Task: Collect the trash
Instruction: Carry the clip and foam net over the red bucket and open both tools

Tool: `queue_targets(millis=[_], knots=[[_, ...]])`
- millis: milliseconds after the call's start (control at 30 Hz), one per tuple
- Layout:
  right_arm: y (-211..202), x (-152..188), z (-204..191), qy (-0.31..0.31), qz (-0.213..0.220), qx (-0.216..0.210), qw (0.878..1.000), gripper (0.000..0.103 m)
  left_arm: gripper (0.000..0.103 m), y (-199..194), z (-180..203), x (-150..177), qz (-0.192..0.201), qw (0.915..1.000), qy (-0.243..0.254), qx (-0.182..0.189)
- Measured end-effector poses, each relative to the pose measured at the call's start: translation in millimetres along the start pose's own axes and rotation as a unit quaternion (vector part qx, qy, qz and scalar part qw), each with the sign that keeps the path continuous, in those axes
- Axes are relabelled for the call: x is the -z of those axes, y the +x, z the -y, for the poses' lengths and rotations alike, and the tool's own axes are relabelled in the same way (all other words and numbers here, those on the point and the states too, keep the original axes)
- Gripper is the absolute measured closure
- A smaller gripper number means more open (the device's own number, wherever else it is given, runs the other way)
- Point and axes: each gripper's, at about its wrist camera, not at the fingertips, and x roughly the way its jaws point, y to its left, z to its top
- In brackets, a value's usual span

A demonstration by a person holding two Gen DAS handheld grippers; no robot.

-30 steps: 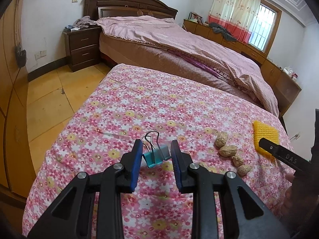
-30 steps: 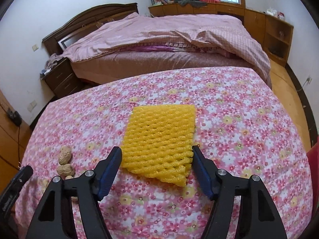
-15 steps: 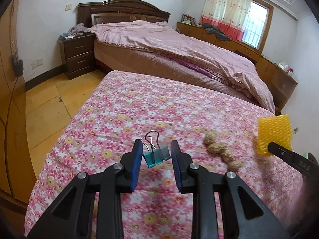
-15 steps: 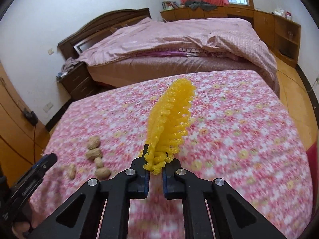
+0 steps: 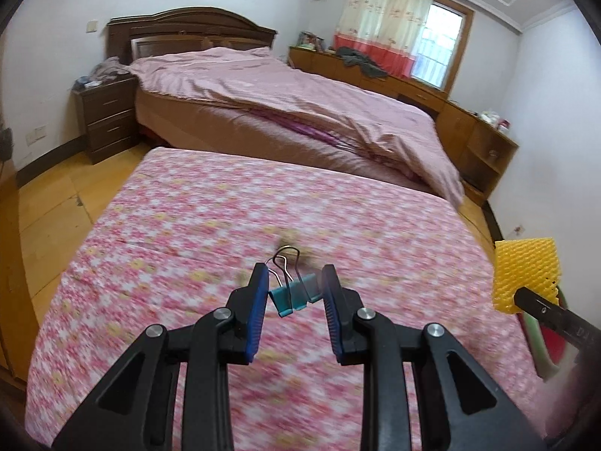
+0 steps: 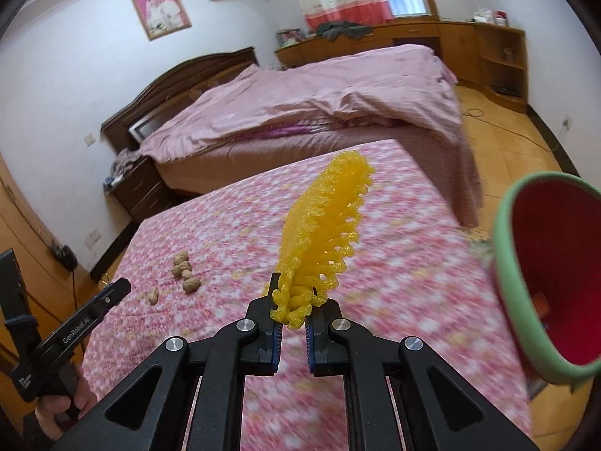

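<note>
My right gripper is shut on a yellow foam fruit net and holds it upright above the floral bedspread. The net also shows in the left wrist view at the far right. My left gripper is shut on a teal binder clip, held above the bedspread. A bin with a green rim and red inside stands at the right, close to the net. Several peanuts lie on the bedspread at the left.
A large bed with a pink quilt lies behind the floral surface. A dark nightstand stands at the back left. Wooden cabinets line the far wall under the window. Yellow floor lies to the left.
My right gripper closed on the foam net, lifted it off the bedspread and carried it right toward the bin. My left gripper rose with the binder clip.
</note>
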Motion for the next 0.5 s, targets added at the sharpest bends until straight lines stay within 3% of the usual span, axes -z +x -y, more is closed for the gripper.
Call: queue_targets(millis=[500], knots=[[-86, 21, 81, 0.071, 0.043, 0.044, 0.996, 0.093, 0.074, -28, 110, 11, -0.006, 0.9944, 0.077, 0.073]])
